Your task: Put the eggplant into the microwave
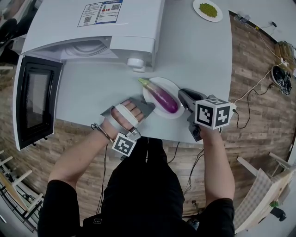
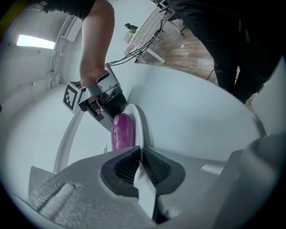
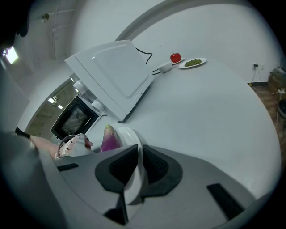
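Note:
A purple eggplant (image 1: pixel 162 96) with a green stem lies on a white plate (image 1: pixel 170 85) near the table's front edge. My left gripper (image 1: pixel 147 105) is shut on the plate's left rim and my right gripper (image 1: pixel 184 96) on its right rim. In the left gripper view the pads (image 2: pixel 125 166) pinch the rim (image 2: pixel 136 120), with the eggplant (image 2: pixel 122 132) just beyond the jaws. The right gripper view shows its pads (image 3: pixel 154 167) clamped on the rim (image 3: pixel 135 139) beside the eggplant (image 3: pixel 109 139). The white microwave (image 1: pixel 92 28) stands at the back left with its door (image 1: pixel 34 99) swung open.
A small plate of green food (image 1: pixel 207 9) sits at the table's far right corner, with a red round fruit (image 3: pixel 175 57) and a white cup (image 3: pixel 164 67) near it. The table's front edge runs just below the plate. Cables (image 1: pixel 252 95) lie on the wooden floor at right.

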### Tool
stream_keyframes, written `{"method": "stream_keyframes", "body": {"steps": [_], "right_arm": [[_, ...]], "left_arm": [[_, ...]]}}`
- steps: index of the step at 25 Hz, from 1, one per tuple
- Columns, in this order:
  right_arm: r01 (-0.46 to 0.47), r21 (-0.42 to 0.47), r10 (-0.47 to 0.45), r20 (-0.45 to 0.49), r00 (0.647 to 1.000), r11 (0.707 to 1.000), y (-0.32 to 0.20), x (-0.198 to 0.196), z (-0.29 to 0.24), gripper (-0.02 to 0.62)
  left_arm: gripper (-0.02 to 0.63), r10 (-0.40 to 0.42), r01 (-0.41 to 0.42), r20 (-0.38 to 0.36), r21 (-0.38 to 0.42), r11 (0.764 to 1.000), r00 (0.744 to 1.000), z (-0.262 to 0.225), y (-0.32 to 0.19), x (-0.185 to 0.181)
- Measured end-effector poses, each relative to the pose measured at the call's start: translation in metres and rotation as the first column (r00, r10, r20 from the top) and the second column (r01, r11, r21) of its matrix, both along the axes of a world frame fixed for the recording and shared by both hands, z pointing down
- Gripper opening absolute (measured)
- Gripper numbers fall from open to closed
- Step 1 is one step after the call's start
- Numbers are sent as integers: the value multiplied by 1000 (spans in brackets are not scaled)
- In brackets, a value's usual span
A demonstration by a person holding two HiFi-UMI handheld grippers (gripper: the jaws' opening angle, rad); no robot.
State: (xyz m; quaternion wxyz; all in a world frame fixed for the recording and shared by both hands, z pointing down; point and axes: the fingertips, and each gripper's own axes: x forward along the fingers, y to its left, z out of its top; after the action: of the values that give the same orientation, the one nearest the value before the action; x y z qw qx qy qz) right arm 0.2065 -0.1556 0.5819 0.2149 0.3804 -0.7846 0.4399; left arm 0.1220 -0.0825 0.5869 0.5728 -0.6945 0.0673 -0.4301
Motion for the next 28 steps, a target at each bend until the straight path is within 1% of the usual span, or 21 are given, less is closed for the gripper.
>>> {"method": "stream_keyframes", "body": {"steps": [5,11,19,23,28], "right_arm": [[9,5,-9,-6,1000,1000,2,1,1,48],[11,-1,-11,-7,1000,1000,5,2,1,48],[16,6,-16,-6,1000,1000,8,3,1,48],[8,41,-7,-28,1000,999,7,9,-2,48],[-37,86,41,-41,998,996,3,23,-10,48]], "left_arm": [[21,8,-8,-21,20,1000,1000,-5,3,1],[18,19,-18,-28,29,999,999,-8,5,1],[17,16,-14,-61,38,999,998,-10,8,2],[17,11,-8,-63,45,999,998,-10,7,0],[17,3,0,-58,49,999,998,-11,6,-5]]}}
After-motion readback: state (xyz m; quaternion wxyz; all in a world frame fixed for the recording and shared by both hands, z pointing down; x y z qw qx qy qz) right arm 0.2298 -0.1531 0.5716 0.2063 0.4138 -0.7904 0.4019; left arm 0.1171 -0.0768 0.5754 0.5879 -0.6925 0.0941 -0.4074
